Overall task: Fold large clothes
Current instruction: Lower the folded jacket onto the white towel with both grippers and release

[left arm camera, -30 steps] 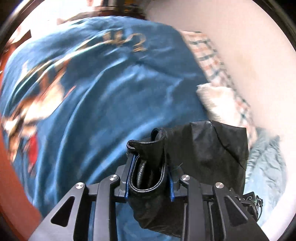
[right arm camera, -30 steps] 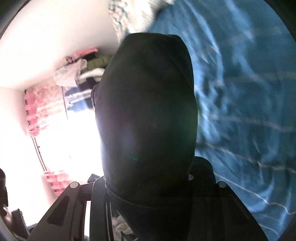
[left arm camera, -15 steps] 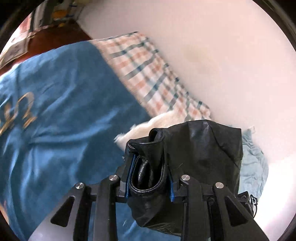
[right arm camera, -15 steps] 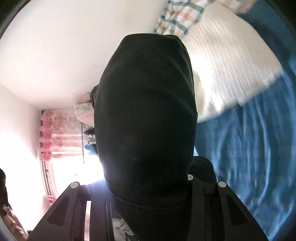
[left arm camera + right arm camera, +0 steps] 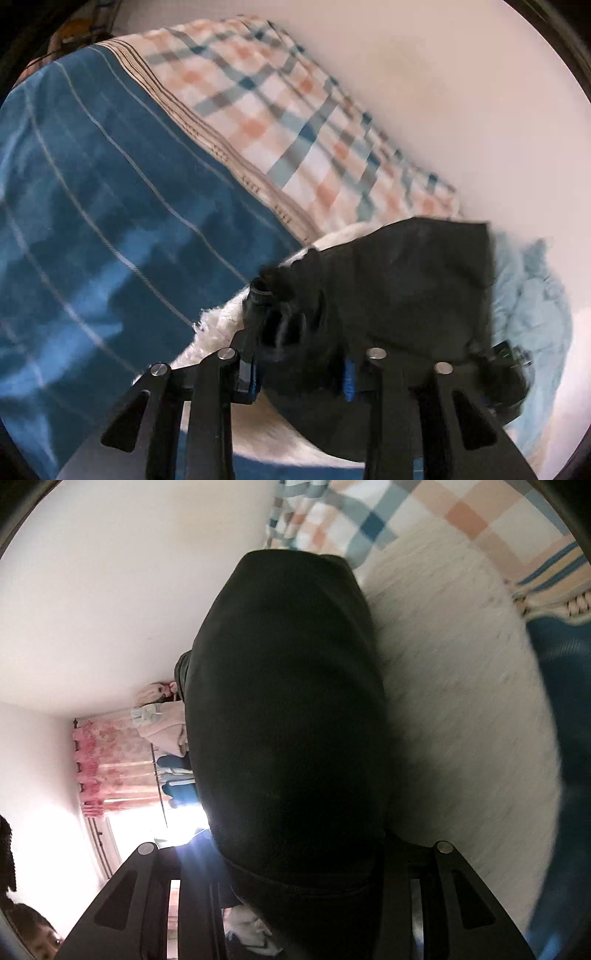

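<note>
My left gripper (image 5: 299, 365) is shut on a bunched fold of a black garment (image 5: 399, 295), held above the bed. In the right wrist view the same black garment (image 5: 288, 709) drapes over my right gripper (image 5: 295, 864) and hides its fingers; it fills the middle of that view. A white fluffy garment (image 5: 221, 325) lies on the bed just below the black one and also shows in the right wrist view (image 5: 454, 686).
A blue striped bedspread (image 5: 110, 229) covers the bed. A checked plaid sheet (image 5: 295, 122) lies along the white wall (image 5: 461, 103). A light blue cloth (image 5: 532, 317) is crumpled at the right. Pink curtains (image 5: 110, 768) and hanging clothes show in the right wrist view.
Both grippers have swung with the black garment toward the wall end of the bed. The plaid sheet and the white fluffy garment now fill more of both views.
</note>
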`<state>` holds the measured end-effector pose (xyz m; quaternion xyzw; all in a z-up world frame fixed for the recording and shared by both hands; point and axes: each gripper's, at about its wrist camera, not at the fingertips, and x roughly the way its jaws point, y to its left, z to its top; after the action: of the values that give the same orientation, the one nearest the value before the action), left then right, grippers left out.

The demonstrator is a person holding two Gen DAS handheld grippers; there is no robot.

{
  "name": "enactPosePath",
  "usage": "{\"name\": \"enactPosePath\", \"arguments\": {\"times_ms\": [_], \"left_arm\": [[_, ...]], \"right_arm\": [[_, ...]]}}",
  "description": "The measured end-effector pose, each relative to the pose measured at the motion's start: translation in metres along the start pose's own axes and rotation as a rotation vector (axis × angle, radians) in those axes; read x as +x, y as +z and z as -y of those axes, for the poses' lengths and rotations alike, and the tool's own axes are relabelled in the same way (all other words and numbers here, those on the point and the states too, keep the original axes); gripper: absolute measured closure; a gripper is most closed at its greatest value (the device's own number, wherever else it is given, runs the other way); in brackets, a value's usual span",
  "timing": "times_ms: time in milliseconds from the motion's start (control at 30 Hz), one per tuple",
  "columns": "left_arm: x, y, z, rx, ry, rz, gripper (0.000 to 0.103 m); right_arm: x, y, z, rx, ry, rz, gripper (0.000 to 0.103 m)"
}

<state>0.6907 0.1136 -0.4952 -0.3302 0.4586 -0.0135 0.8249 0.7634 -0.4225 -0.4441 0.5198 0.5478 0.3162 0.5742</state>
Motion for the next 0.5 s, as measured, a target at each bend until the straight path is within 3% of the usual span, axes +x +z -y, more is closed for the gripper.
{"name": "enactPosePath", "arguments": {"times_ms": [100,167,200,267,300,333,433,500], "left_arm": [[0.002,-0.003,-0.003,0.035,0.017,-0.037,0.058],[-0.004,-0.001,-0.006,0.035,0.035,-0.051,0.053],[-0.007,-0.001,-0.004,0.045,0.049,-0.056,0.051],[-0.016,-0.001,0.006,0.122,0.134,-0.044,0.034],[-0.022,-0.003,0.011,0.168,0.187,-0.028,0.017],[-0.029,-0.004,0.017,0.213,0.232,-0.016,0.009],[-0.049,-0.011,0.037,0.322,0.344,-0.003,0.007],[-0.068,-0.017,0.054,0.399,0.396,0.013,0.004]], "right_arm": [[0.003,0.002,-0.005,0.007,-0.055,-0.015,0.049],[-0.005,-0.011,-0.030,-0.037,-0.188,-0.020,0.038],[-0.006,-0.015,-0.043,-0.075,-0.279,-0.013,0.033],[-0.007,-0.030,-0.071,-0.129,-0.474,0.030,0.024],[-0.007,-0.037,-0.081,-0.160,-0.552,0.058,0.017],[-0.006,-0.050,-0.093,-0.206,-0.664,0.093,0.015],[0.006,-0.097,-0.132,-0.340,-0.990,0.190,0.013],[0.017,-0.133,-0.147,-0.374,-1.160,0.238,0.011]]}}
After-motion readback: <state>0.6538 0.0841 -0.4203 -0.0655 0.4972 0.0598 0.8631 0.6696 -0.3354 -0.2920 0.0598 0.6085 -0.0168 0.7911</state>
